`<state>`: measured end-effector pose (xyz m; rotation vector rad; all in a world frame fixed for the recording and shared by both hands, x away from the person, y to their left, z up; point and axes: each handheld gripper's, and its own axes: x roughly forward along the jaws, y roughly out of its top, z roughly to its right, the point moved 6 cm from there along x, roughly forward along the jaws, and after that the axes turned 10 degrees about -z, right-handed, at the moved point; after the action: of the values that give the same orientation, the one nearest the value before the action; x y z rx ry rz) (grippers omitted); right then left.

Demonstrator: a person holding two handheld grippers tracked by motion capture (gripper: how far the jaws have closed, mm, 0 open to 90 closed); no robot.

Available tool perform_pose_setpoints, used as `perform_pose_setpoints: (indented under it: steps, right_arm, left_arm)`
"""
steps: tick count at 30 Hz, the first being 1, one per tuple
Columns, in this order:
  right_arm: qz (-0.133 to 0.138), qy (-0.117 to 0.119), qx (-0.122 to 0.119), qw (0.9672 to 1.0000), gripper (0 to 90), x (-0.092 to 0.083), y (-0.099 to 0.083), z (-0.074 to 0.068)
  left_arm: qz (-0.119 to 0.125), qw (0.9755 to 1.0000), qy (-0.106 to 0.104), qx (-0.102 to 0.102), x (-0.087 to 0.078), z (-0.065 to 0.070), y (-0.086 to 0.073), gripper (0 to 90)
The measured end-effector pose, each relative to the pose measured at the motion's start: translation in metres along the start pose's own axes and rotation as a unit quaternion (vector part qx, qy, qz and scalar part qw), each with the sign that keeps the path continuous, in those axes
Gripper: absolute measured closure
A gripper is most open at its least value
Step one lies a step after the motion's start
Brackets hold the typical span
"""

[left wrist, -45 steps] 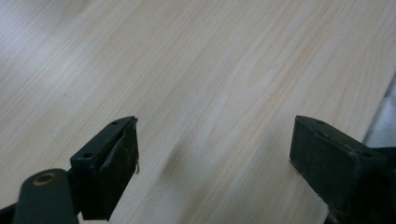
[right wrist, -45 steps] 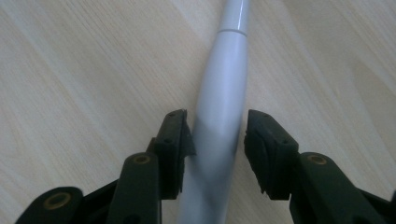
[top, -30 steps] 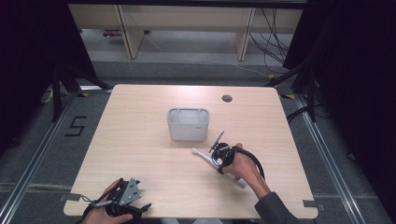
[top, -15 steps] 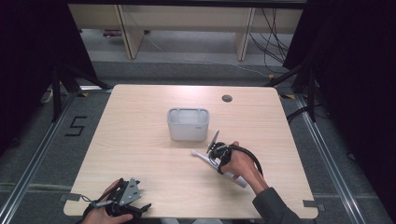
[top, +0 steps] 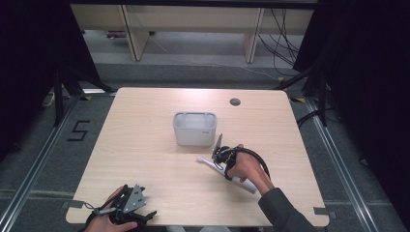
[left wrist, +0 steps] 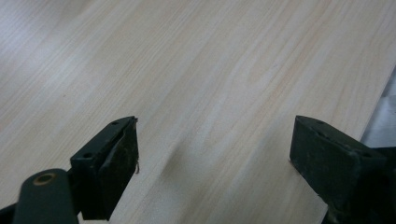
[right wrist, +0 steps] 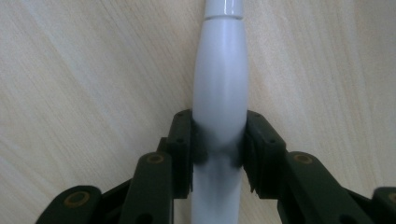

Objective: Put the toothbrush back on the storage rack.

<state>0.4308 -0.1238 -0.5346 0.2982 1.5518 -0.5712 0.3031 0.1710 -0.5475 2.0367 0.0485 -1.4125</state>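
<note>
Jaws of right gripper (right wrist: pixel 218 149) clamped on white toothbrush (right wrist: pixel 219 93), left gripper (left wrist: pixel 215 158) jaws wide, holding nothing, above table (left wrist: pixel 210 70)

High view: fixed above the near edge, looking forward and down; takes in the whole table (top: pixel 145 145), the grey bin (top: pixel 195 128) and the floor beyond.
Left gripper view: rides the left gripper (left wrist: pixel 215 158), close and low over bare wood at the near left corner.
Right gripper view: rides the right gripper (right wrist: pixel 218 135), very close, looking down along the white toothbrush (right wrist: pixel 219 93).
Shared: the tabletop; the toothbrush and right gripper (top: pixel 220 155) also appear from above.
</note>
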Motion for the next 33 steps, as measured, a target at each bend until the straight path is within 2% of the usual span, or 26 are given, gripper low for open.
perform_pose_setpoints:
  steps: [4, 6, 8, 13, 15, 19, 20, 23, 24, 26, 28, 31, 33]
  right_arm:
    - [-0.011, 0.004, 0.002, 0.9999, 66.3, 0.0, 0.0, -0.001]
    - [-0.016, -0.007, -0.006, 0.9998, 66.4, 0.0, 0.0, 0.001]
    - [-0.016, 0.001, -0.003, 0.9999, 66.4, 0.0, 0.001, -0.001]
    - [-0.02, 0.003, 0.002, 0.9998, 66.5, 0.0, 0.001, -0.002]
    - [-0.012, -0.003, -0.004, 0.9999, 66.5, 0.0, 0.0, -0.001]
    - [0.0, 0.003, 0.0, 1.0, 66.5, 0.0, -0.004, -0.002]
    - [0.006, -0.005, 0.001, 1.0, 66.6, -0.001, -0.006, 0.0]
    - [0.021, 0.004, 0.01, 0.9997, 66.6, -0.005, -0.009, -0.002]
    - [0.028, 0.014, 0.007, 0.9995, 66.6, -0.006, -0.01, -0.003]
    - [0.047, 0.003, 0.003, 0.9989, 66.6, -0.011, -0.013, -0.002]
    - [0.062, 0.003, 0.005, 0.9981, 66.6, -0.017, -0.017, -0.002]
    - [0.096, 0.011, 0.0, 0.9953, 66.6, -0.029, -0.023, -0.001]
    - [0.129, 0.009, 0.004, 0.9916, 66.6, -0.037, -0.027, 0.0]
  left_arm:
    - [0.0, 1.0, 0.0, 0.0, 0.0, 0.0, 0.0, 15.3]
    - [0.0, 1.0, 0.001, 0.0, 0.0, 0.0, 0.0, 15.3]
    - [0.001, 1.0, 0.001, 0.001, 0.0, 0.0, 0.0, 15.3]
    - [0.001, 1.0, 0.001, 0.002, -0.001, 0.0, 0.0, 15.3]
    - [0.0, 1.0, 0.0, 0.0, 0.0, 0.0, 0.0, 15.3]
    - [0.001, 1.0, 0.001, 0.001, 0.0, 0.0, 0.0, 15.3]
    - [0.001, 1.0, 0.0, 0.0, 0.0, 0.0, 0.0, 15.2]
    - [0.001, 1.0, 0.001, 0.0, 0.0, -0.001, 0.0, 15.3]
    - [0.001, 1.0, 0.001, 0.001, -0.001, -0.001, 0.0, 15.3]
    - [0.0, 1.0, 0.001, 0.001, 0.0, -0.001, 0.0, 15.2]
    - [0.0, 1.0, 0.001, 0.001, 0.0, -0.001, 0.0, 15.3]
    - [0.0, 1.0, 0.001, 0.001, 0.0, -0.001, 0.0, 15.2]
    - [0.007, 0.9999, 0.002, -0.008, 0.001, 0.0, 0.001, 15.2]
